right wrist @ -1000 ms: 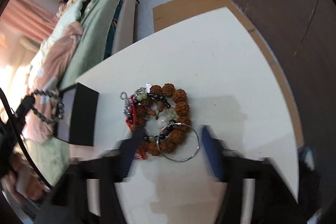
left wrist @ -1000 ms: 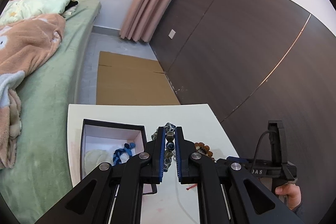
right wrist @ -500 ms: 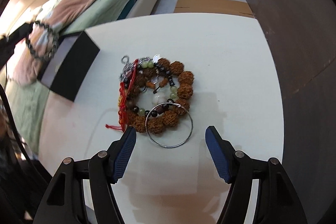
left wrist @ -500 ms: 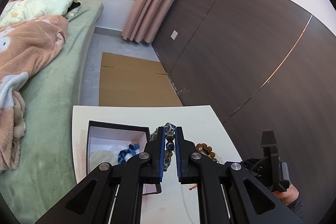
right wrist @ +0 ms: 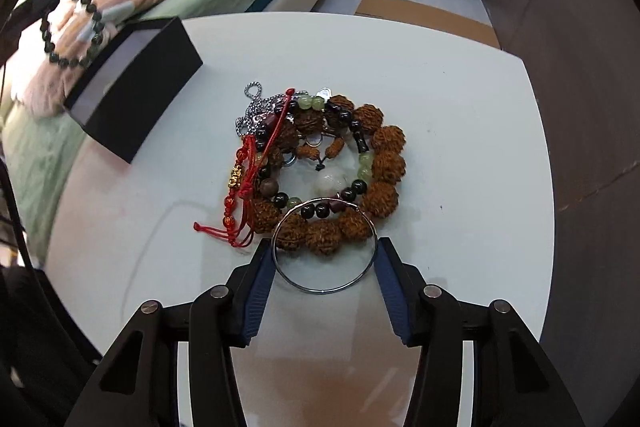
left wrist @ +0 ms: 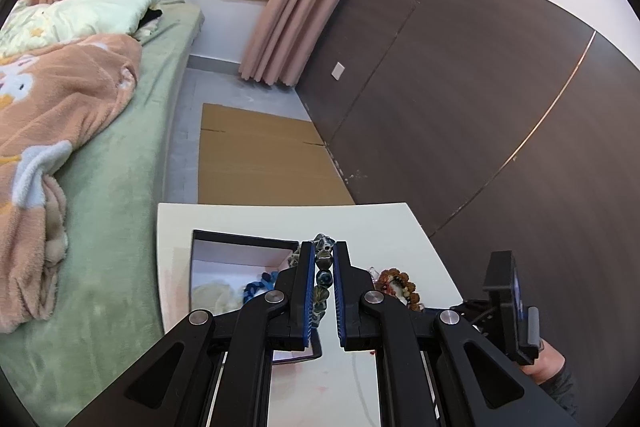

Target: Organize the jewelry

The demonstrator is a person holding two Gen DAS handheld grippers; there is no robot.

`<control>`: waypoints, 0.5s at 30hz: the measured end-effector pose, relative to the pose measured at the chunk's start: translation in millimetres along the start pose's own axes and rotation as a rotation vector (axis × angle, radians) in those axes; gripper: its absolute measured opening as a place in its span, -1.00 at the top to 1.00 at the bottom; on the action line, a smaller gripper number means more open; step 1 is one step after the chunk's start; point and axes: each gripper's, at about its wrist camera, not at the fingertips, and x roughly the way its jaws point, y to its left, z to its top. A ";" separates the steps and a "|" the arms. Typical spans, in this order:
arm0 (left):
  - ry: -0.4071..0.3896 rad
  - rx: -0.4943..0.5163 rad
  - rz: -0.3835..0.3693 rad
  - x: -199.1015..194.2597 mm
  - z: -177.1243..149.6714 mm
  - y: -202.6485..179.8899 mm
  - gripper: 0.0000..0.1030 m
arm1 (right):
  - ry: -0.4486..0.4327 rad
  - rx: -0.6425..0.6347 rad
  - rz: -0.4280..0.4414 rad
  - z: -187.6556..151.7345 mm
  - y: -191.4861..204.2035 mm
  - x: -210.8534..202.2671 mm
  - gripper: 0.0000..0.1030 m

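Observation:
My left gripper [left wrist: 323,259] is shut on a dark beaded bracelet [left wrist: 322,275] and holds it above the open black box [left wrist: 224,247], which has a white inside with a blue piece [left wrist: 256,285] in it. The bracelet also shows hanging at the far left of the right wrist view [right wrist: 72,27], over the black box [right wrist: 136,95]. My right gripper [right wrist: 324,251] is open, its fingers either side of a silver bangle [right wrist: 325,255] on the white table [right wrist: 460,147]. A pile of brown seed beads [right wrist: 380,163], red cord [right wrist: 244,179] and chain [right wrist: 252,107] lies just beyond.
A bed with green cover [left wrist: 120,187] and peach blanket [left wrist: 60,99] runs along the table's left side. A dark wood wall [left wrist: 480,107] stands to the right. Flat cardboard [left wrist: 260,163] lies on the floor beyond the table.
My right gripper has moved forward and down, so its fingers now flank the silver bangle. My left gripper still holds the dark bracelet and has shifted slightly over the box.

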 end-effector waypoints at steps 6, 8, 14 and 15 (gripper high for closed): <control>0.006 -0.021 0.017 -5.7 -2.0 8.9 0.83 | -0.119 0.051 0.058 8.9 -0.2 -33.6 0.01; 0.013 -0.030 0.024 -4.8 -2.6 11.6 0.83 | -0.161 0.064 0.095 11.8 4.6 -43.5 0.01; 0.056 -0.084 0.070 6.7 -5.0 22.1 0.79 | -0.259 0.097 0.196 24.6 29.0 -59.9 0.01; 0.044 -0.088 0.080 6.0 -4.7 23.8 0.68 | -0.272 0.105 0.211 26.5 34.1 -61.3 0.01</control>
